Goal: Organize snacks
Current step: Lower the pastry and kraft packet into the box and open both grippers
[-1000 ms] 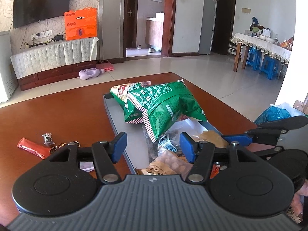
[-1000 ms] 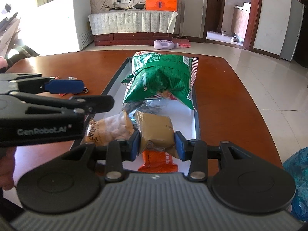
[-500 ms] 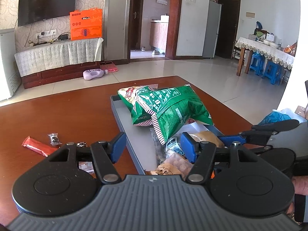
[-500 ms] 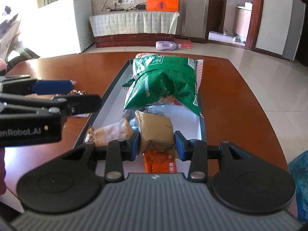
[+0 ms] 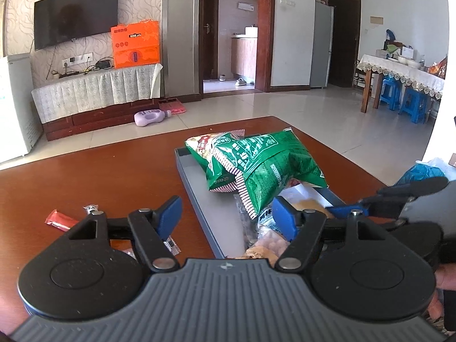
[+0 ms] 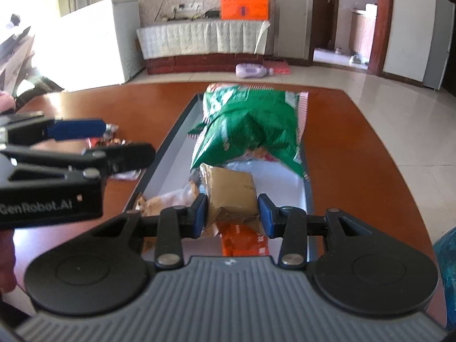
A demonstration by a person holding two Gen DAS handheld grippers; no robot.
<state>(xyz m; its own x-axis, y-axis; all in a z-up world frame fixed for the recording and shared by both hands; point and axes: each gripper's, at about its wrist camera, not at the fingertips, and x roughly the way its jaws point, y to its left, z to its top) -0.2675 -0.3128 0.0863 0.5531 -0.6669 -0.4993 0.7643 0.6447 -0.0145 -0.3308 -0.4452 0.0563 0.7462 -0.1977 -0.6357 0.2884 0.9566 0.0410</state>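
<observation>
The gray tray lies on the brown table with its long side running straight away from the right wrist camera; in the left wrist view the same tray slants from lower right to upper left. At its far end two green bags overlap — the larger green bag on top, a smaller green bag under it, their long sides roughly along the tray.

The right claw is closed on a tan packet at the near end of the tray, a blue pad pressed against each side; the packet's long side points away down the tray. Below it lies an orange packet, and to its left a clear bag of pale snacks.

The left claw hangs with its jaws wide apart and nothing between them, above the tray's left rim.

Only the left wrist view shows the table to the left of the tray clearly: one red bar and one small wrapped candy, both outside the tray. The right wrist view shows this spot only partly, behind the left claw, but it alone shows the orange packet and the grip on the tan packet. Each view shows the other claw at its edge — the right claw at the right of the left wrist view.
</observation>
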